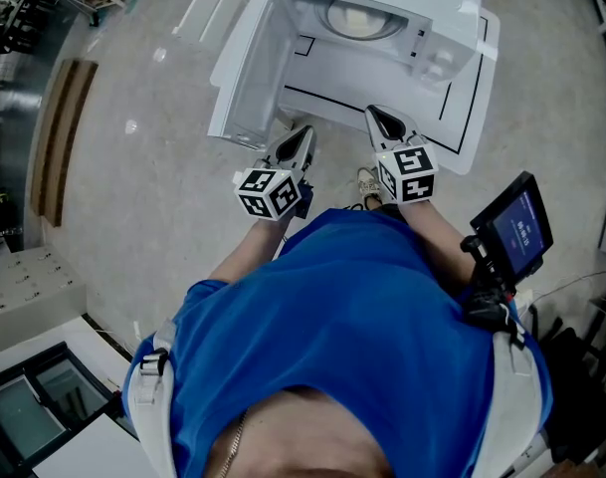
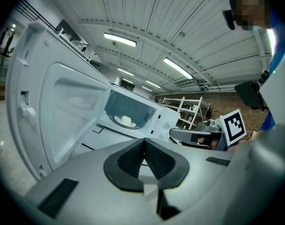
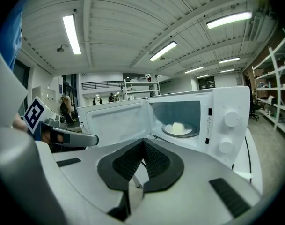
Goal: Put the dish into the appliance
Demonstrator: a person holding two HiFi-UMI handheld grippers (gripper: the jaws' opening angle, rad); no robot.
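Dish [image 3: 179,128] lies inside microwave [image 3: 228,125], well apart from jaws

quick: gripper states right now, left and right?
Left gripper: closed, jaws together, holding nothing.
Right gripper: closed, jaws together, holding nothing.

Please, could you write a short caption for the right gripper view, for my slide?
Right gripper, jaws shut and empty, faces the open microwave with the dish inside.

Nothing legible — print on the screen [image 1: 521,229] blurs.
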